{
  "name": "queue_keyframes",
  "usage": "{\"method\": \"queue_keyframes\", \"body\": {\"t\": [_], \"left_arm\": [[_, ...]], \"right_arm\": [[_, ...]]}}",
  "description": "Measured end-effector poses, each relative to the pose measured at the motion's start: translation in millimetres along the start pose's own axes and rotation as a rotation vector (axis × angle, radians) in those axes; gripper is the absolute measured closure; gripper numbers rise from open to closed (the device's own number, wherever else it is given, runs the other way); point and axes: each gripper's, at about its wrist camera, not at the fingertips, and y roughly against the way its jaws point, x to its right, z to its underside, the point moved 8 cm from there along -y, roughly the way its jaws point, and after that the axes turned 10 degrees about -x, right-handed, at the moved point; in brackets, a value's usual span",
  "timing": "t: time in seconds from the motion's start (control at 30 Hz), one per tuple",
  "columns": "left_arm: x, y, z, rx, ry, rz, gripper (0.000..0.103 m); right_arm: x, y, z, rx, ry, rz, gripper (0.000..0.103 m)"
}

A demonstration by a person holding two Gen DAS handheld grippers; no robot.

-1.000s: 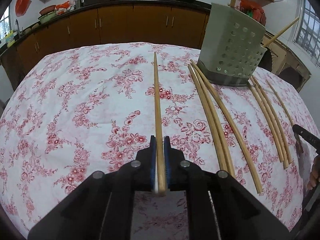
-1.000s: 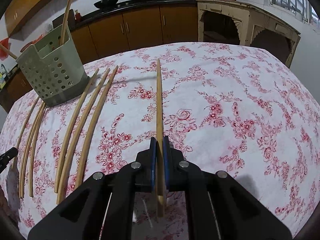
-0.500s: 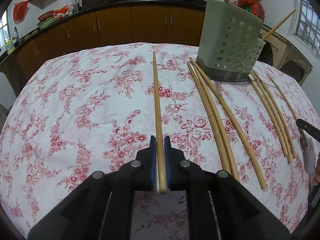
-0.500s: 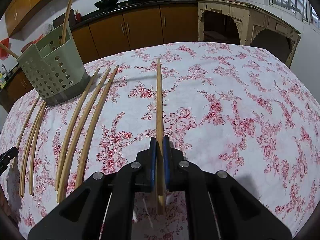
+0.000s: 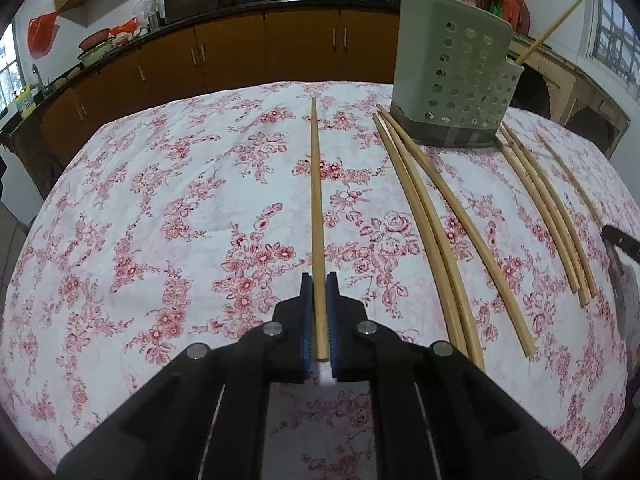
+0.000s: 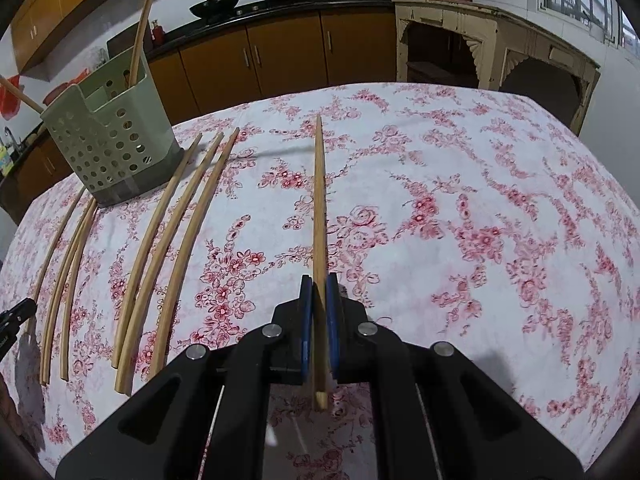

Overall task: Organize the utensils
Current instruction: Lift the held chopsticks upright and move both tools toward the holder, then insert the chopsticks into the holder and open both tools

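Observation:
My left gripper (image 5: 319, 280) is shut on a wooden chopstick (image 5: 316, 200) that points forward over the floral tablecloth. My right gripper (image 6: 319, 282) is shut on another wooden chopstick (image 6: 319, 208), also pointing forward. A pale green perforated utensil holder (image 5: 452, 76) stands at the far right in the left wrist view and at the far left in the right wrist view (image 6: 108, 140), with two chopsticks standing in it. Several loose chopsticks (image 5: 432, 216) lie on the cloth in front of the holder; they also show in the right wrist view (image 6: 168, 248).
The table wears a white cloth with red flowers (image 5: 160, 220). Brown kitchen cabinets (image 5: 240, 52) with woks on the counter run behind it. A cream carved sideboard (image 6: 492, 48) stands at the back right. The other gripper's tip shows at the edge (image 5: 620, 238).
The left wrist view has shifted slightly nearer to the holder. Both grippers still hold their chopsticks; the right one has barely moved.

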Motion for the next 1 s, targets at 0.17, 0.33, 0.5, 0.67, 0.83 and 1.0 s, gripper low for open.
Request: {"method": "queue_keyframes", "body": {"t": [0.17, 0.33, 0.5, 0.67, 0.83, 1.0], "left_arm": [[-1.5, 19.5, -2.3, 0.032, -0.018, 0.000, 0.095], [-3.7, 61.8, -16.6, 0.133, -0.041, 0.002, 0.095], [-6.2, 112.1, -40.0, 0.259, -0.042, 0.028, 0.095], [-9.9, 149.0, -61.6, 0.338, -0.014, 0.068, 0.095], [-10.6, 167.6, -76.0, 0.380, 0.007, 0.069, 0.095], [-13.1, 175.3, -83.6, 0.392, 0.025, 0.070, 0.095]], "right_arm": [[4.1, 40.1, -16.4, 0.112, 0.027, 0.024, 0.095], [7.2, 80.5, -37.2, 0.223, 0.050, 0.041, 0.095], [4.1, 118.4, -58.6, 0.329, 0.072, 0.034, 0.095], [-0.5, 143.4, -77.3, 0.385, 0.059, -0.018, 0.095], [-3.9, 153.4, -88.7, 0.400, 0.035, -0.068, 0.095], [-5.9, 156.0, -93.5, 0.403, 0.023, -0.096, 0.095]]}}
